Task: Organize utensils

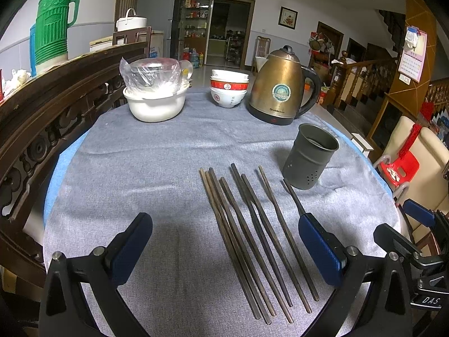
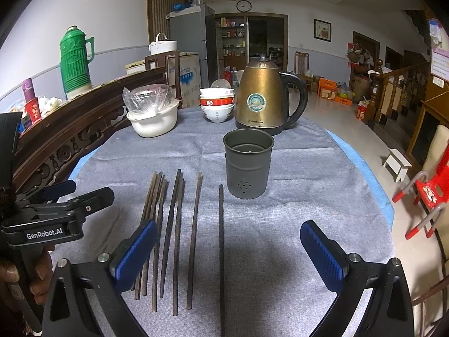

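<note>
the left claw [image 1: 224, 241] hangs low over the counter [image 1: 140, 168] with its two blue pads spread wide and nothing between them. the chopsticks [image 1: 252, 238] lie flat on the grey cloth right under it, in a loose row, some touching or crossing near their far tips. that is the first risk: they are thin and lie flat, so a pad could slide over one and push it away, or grab two at once where they overlap.

a bit to the right, one dark chopstick [image 2: 221, 252] lies alone, apart from the bunch. it sits between the pads of the right claw [image 2: 228, 250], which is also spread wide and empty. picked up far from its middle, it would likely tip and swing.

further right and farther away stands the metal holder [image 2: 248, 165], upright and open at the top. it looks empty, but its bottom is dim, so i cannot be sure. it looks light, so a stick that hits the rim could knock it over. the kettle [image 2: 263, 95] stands close behind it, so a big swing could bump that too.
</note>
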`<state>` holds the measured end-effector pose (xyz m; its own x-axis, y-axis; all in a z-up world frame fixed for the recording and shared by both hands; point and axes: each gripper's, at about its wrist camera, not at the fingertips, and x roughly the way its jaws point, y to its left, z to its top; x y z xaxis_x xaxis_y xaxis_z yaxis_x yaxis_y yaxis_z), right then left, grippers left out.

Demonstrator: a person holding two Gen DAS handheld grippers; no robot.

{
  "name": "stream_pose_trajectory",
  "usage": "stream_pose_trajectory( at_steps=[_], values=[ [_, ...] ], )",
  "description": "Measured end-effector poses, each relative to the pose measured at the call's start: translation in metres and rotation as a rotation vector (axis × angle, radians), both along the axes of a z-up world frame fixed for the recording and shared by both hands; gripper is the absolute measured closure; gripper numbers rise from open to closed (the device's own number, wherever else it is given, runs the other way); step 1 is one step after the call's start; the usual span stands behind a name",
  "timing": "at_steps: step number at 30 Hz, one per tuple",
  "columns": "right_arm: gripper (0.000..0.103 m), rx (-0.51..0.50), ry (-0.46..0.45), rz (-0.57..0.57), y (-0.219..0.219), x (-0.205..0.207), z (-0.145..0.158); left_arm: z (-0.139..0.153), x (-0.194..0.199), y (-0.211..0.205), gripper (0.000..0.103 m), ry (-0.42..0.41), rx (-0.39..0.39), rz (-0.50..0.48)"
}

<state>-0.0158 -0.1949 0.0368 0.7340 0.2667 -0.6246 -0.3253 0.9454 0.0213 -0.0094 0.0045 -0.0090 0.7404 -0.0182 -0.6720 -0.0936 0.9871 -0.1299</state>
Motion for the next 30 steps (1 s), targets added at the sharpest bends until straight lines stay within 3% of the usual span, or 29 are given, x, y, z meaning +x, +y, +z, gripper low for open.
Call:
stream_pose_trajectory(
  at_steps=[22, 26, 30],
  values=[
    [0.0, -0.003, 0.017, 0.017, 0.003, 0.004, -0.001, 0.0, -0.001, 0.002, 0.0, 0.001, 0.0, 0.002],
    [0.0, 0.021, 0.052, 0.029, -0.002, 0.008, -0.006, -0.006, -0.002, 0.009, 0.0, 0.012, 0.012, 0.015],
    [0.0, 0.04, 0.145, 0.028, -0.013, 0.02, -0.021, -0.023, -0.003, 0.022, 0.0, 0.066, -0.004, 0.042]
  ],
)
